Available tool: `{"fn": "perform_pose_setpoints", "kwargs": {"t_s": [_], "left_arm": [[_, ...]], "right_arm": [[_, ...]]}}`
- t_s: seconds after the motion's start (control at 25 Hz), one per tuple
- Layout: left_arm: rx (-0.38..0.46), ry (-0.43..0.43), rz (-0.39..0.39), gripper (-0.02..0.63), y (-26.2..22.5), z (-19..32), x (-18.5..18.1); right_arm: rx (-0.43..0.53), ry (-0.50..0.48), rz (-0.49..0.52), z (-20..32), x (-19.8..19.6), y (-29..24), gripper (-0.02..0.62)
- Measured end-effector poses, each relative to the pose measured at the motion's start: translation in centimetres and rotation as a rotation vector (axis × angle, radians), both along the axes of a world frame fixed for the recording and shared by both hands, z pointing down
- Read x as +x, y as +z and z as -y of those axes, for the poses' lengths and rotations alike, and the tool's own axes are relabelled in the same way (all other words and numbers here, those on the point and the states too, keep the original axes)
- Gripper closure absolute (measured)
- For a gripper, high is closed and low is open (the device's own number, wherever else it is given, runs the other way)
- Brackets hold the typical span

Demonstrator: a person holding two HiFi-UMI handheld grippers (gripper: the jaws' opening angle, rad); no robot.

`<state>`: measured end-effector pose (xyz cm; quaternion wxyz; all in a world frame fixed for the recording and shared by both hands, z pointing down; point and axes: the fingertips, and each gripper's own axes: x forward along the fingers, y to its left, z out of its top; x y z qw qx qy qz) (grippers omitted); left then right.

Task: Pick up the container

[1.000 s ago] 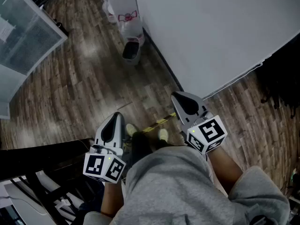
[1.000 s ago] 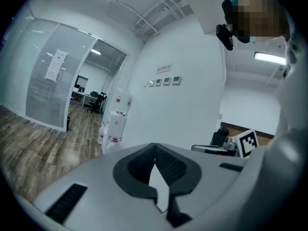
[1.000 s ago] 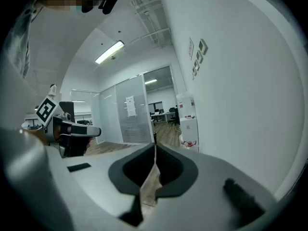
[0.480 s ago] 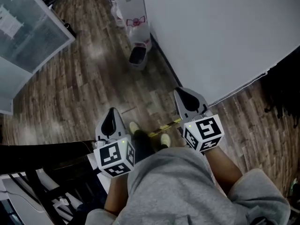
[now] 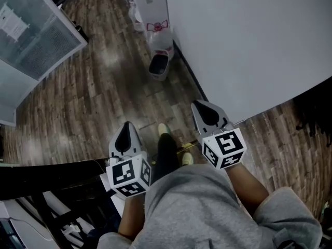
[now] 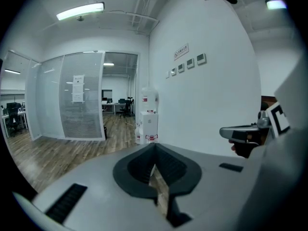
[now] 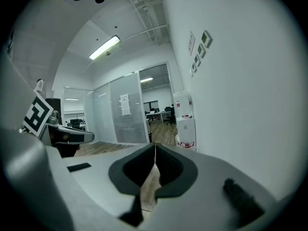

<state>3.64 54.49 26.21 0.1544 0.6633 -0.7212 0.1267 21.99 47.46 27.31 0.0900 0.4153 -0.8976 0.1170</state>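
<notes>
I am standing in a hallway on a wooden floor [image 5: 104,97], and I cannot tell which thing here is the container. A small dark bin [image 5: 158,65] stands by the wall ahead, with a white bag [image 5: 161,34] just behind it. My left gripper [image 5: 126,124] is held in front of the person's waist, jaws shut and empty. My right gripper [image 5: 196,104] is level with it near the wall, also shut on nothing. In the left gripper view the left gripper [image 6: 154,146] points down the hallway, and the right gripper [image 7: 155,146] does the same in its own view.
A white wall [image 5: 249,45] runs along the right. A white dispenser cabinet [image 5: 150,1] stands beyond the bin. A glass partition [image 5: 31,30] lies to the left, with dark furniture [image 5: 46,175] at the lower left. The person's shoes [image 5: 164,130] are between the grippers.
The person has stepped forward, so the bin and dispenser have come closer. The left gripper has turned slightly and its marker cube now faces up. Both stay shut.
</notes>
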Motion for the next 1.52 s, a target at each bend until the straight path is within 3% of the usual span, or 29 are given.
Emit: {"fn": "perform_pose_setpoints", "kwargs": {"t_s": [0.56,0.88,1.52], "left_arm": [[-0.059,0.11,-0.029,0.592,3.7,11.9,-2.0],[-0.076,0.116,-0.058,0.591,4.9,20.1,-5.5],[-0.079,0.149,-0.095,0.591,4.8,28.6,-12.0]], "right_arm": [[-0.046,0.017,-0.043,10.1,-3.9,2.1,0.569],[-0.102,-0.007,-0.068,17.6,-8.0,4.2,0.569],[-0.089,-0.053,-0.099,25.9,-15.8,3.6,0.569]]}}
